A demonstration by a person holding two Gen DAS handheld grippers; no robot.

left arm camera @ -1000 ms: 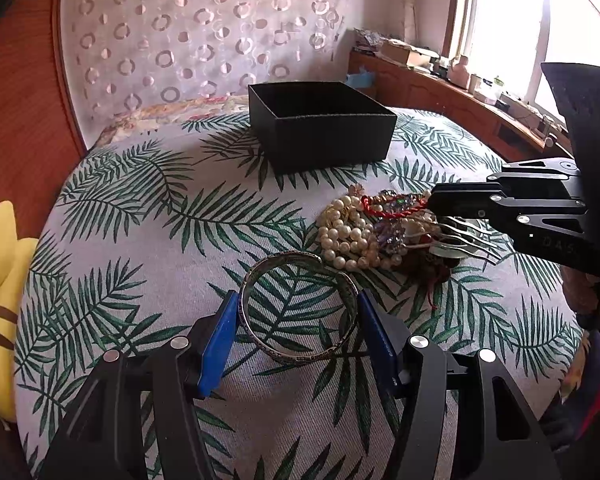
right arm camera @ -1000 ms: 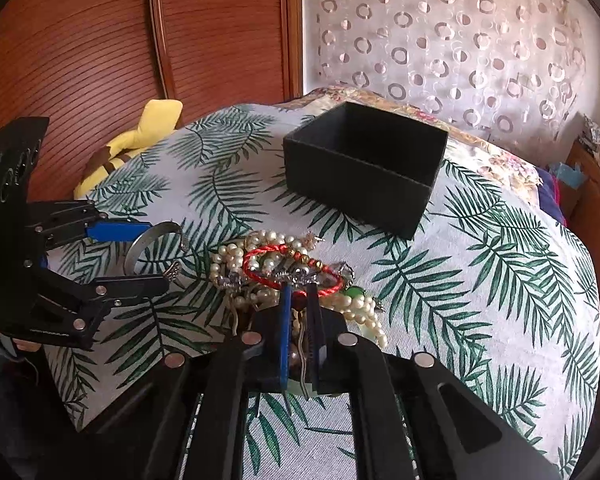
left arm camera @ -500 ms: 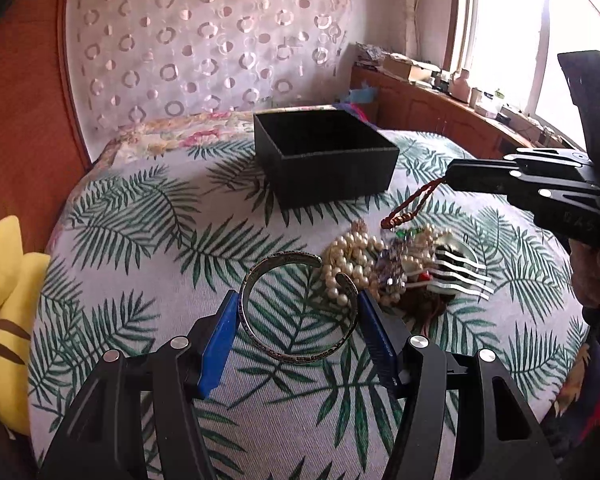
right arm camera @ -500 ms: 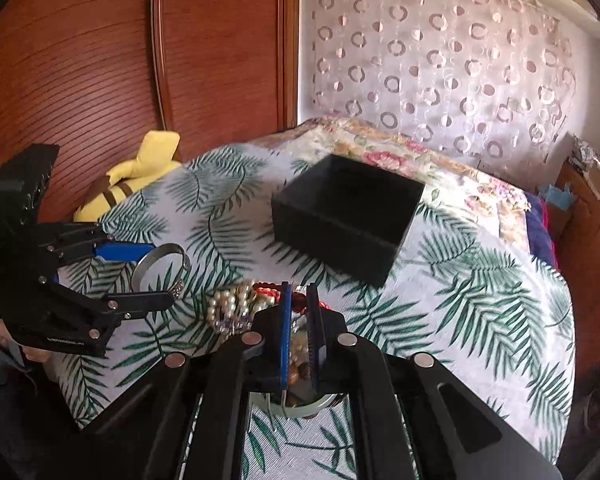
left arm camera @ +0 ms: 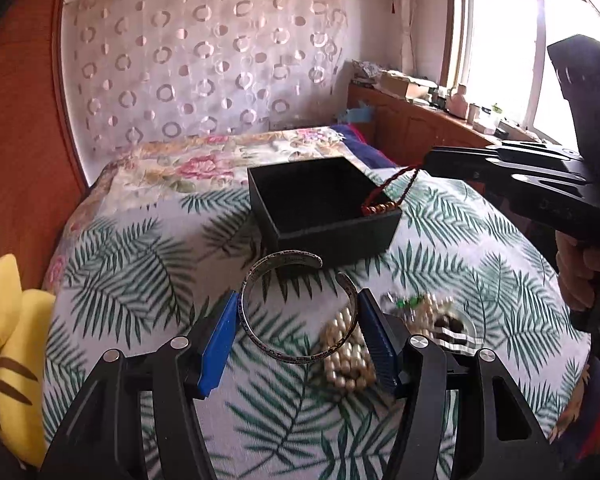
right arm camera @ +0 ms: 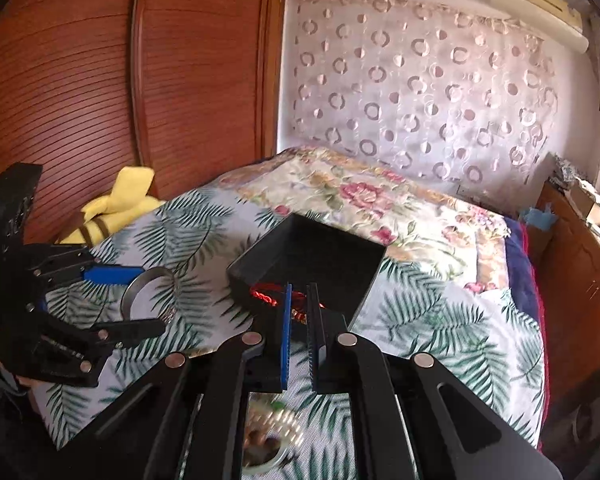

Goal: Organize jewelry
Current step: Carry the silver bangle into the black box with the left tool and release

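Observation:
My left gripper [left arm camera: 298, 320] is shut on a silver cuff bangle [left arm camera: 268, 276] and holds it above the leaf-print bedspread. It also shows in the right wrist view [right arm camera: 112, 300] with the bangle [right arm camera: 140, 286]. My right gripper [right arm camera: 299, 294] is shut on a red bead bracelet [right arm camera: 266, 296], which hangs over the near rim of the open black box [right arm camera: 324, 252]. In the left wrist view the bracelet [left arm camera: 384, 200] dangles from the right gripper [left arm camera: 424, 168] into the box [left arm camera: 320, 204]. A pearl strand [left arm camera: 346, 356] and other jewelry lie below.
A silver hair comb and beads [left arm camera: 448, 328] lie on the bedspread beside the pearls. A yellow plush toy [left arm camera: 8, 352] sits at the bed's left edge. A wooden wardrobe [right arm camera: 100, 80] stands on the left, and a wooden cabinet [left arm camera: 420, 132] under the window.
Both grippers have risen and moved forward toward the box. The red bracelet was lifted off the pile and now hangs over the box. The bangle is lifted off the bedspread.

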